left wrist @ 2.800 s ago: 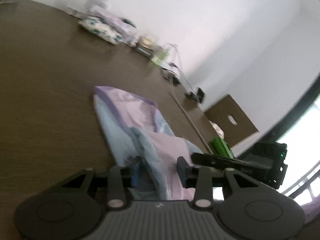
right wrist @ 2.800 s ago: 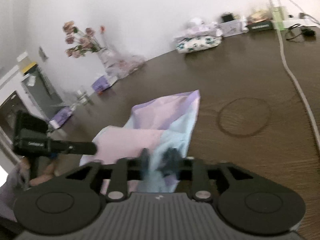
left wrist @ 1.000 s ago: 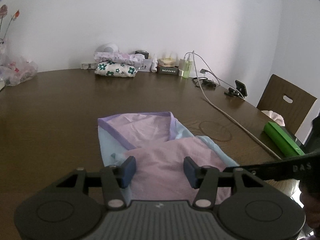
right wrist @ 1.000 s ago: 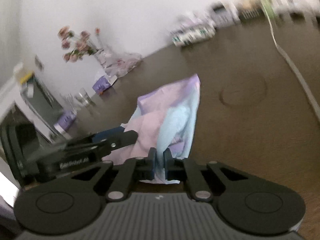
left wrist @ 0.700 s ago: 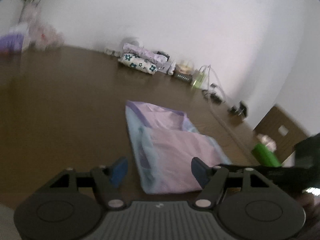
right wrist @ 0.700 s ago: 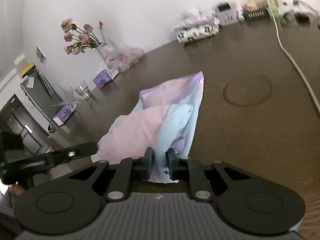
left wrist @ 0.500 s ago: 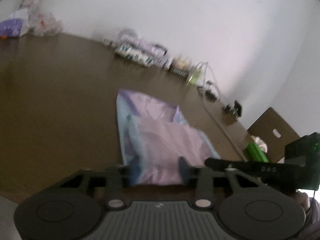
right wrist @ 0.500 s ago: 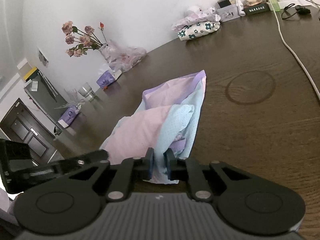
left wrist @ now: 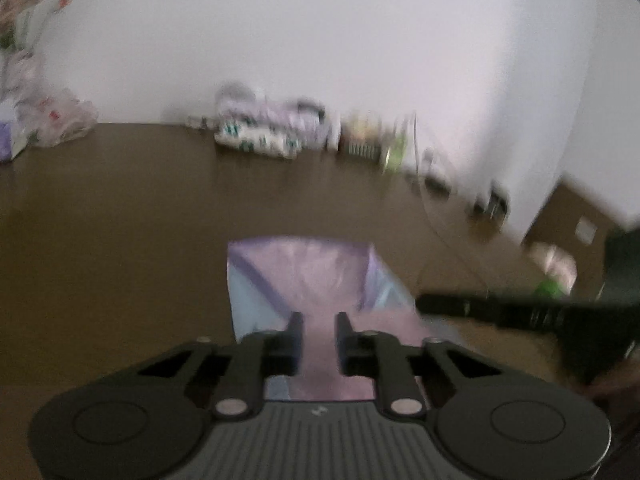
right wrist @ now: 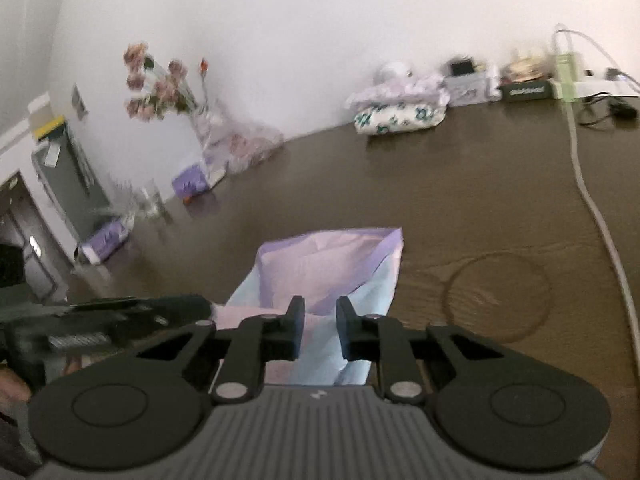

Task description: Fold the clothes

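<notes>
Garment (right wrist: 320, 268) near edge hidden behind fingers (right wrist: 294, 320).

I see a pink, pale blue and purple-trimmed garment (right wrist: 320, 272) on my dark brown tabletop (right wrist: 460, 184), beyond black grippers; pink flowers (right wrist: 156, 84) behind.

Left wrist view is motion-blurred; the clutter (left wrist: 280, 136) along the far wall cannot be made out.

Dark wood table (right wrist: 460, 184), white walls (right wrist: 320, 20), chair (left wrist: 568, 220) at rt.
</notes>
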`<state>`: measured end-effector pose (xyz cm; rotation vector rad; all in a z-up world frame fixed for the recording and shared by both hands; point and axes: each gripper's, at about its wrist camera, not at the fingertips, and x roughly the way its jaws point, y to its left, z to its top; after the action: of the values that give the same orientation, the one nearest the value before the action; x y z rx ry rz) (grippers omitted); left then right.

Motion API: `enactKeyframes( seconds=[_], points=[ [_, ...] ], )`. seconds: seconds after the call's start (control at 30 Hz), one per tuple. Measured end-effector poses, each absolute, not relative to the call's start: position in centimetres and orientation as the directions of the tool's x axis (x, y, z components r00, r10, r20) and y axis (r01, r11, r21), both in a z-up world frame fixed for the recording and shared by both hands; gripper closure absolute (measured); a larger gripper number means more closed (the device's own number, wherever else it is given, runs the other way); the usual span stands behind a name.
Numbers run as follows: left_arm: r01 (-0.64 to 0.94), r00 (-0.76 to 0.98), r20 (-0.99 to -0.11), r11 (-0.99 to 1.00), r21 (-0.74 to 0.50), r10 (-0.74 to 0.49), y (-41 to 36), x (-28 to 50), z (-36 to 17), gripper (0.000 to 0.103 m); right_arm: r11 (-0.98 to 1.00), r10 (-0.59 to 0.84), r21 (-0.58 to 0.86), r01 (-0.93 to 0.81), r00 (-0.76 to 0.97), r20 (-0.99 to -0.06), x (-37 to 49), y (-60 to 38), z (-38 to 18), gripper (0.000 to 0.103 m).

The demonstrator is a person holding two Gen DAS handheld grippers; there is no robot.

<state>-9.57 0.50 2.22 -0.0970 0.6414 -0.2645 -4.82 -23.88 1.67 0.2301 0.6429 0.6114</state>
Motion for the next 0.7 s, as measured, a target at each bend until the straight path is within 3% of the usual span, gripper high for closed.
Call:
enactKeyframes(
  seconds=[0.13,0.2,0.27,0.3,0.33,0.4,0.5,0.57,0.6,0.63,0.67,0.7],
  points=[
    [0.207,0.765,-0.598,0.97,-0.126,-0.24,0.5,-9.9,1.2,0.089,0.837,0.546,0.317,-0.446,0.634,-0.548,-4.3,-23.5,1.0,0.083],
    [0.207,0.766,-0.591,0.968,-0.142,-0.251,1.3,-9.0,2.1,0.076,0.838,0.545,0.331,-0.433,0.662,-0.514,-3.5,-24.0,2.5,0.081],
    [0.145,0.79,-0.586,0.984,-0.107,-0.18,2.1,-6.8,3.3,0.043,0.858,0.513,0.296,-0.419,0.712,-0.48,-2.0,-24.1,4.3,0.072],
    [0.12,0.789,-0.598,0.99,-0.078,-0.143,2.0,-5.2,3.6,0.04,0.87,0.493,0.284,-0.404,0.727,-0.477,-0.7,-23.8,4.9,0.066],
    [0.116,0.781,-0.612,0.992,-0.055,-0.125,1.8,-3.4,3.6,0.041,0.873,0.489,0.281,-0.4,0.72,-0.493,0.7,-23.3,4.9,0.059],
    [0.109,0.748,-0.654,0.993,-0.055,-0.118,1.7,-0.3,3.2,0.042,0.883,0.469,0.28,-0.376,0.694,-0.546,3.6,-22.2,4.3,0.059],
    [0.1,0.691,-0.71,0.991,-0.088,-0.132,1.9,3.0,2.2,0.048,0.897,0.44,0.262,-0.356,0.664,-0.605,5.7,-21.1,3.0,0.078],
    [0.069,0.694,-0.71,0.993,-0.098,-0.119,2.2,3.1,1.8,0.065,0.9,0.433,0.255,-0.355,0.65,-0.624,5.8,-21.0,2.3,0.087],
    [0.074,0.7,-0.704,0.993,-0.091,-0.117,2.2,3.0,1.6,0.067,0.899,0.434,0.255,-0.355,0.647,-0.627,5.7,-21.1,2.0,0.089],
    [0.079,0.704,-0.701,0.993,-0.089,-0.119,2.2,2.9,1.5,0.077,0.898,0.436,0.256,-0.358,0.645,-0.628,5.5,-21.2,1.8,0.094],
    [0.086,0.699,-0.702,0.991,-0.106,-0.136,2.4,3.0,1.4,0.097,0.894,0.444,0.255,-0.369,0.649,-0.618,5.1,-21.5,2.2,0.095],
    [0.089,0.695,-0.702,0.988,-0.127,-0.153,2.6,3.1,1.4,0.101,0.889,0.452,0.254,-0.38,0.653,-0.608,4.6,-21.7,2.5,0.095]
  ],
)
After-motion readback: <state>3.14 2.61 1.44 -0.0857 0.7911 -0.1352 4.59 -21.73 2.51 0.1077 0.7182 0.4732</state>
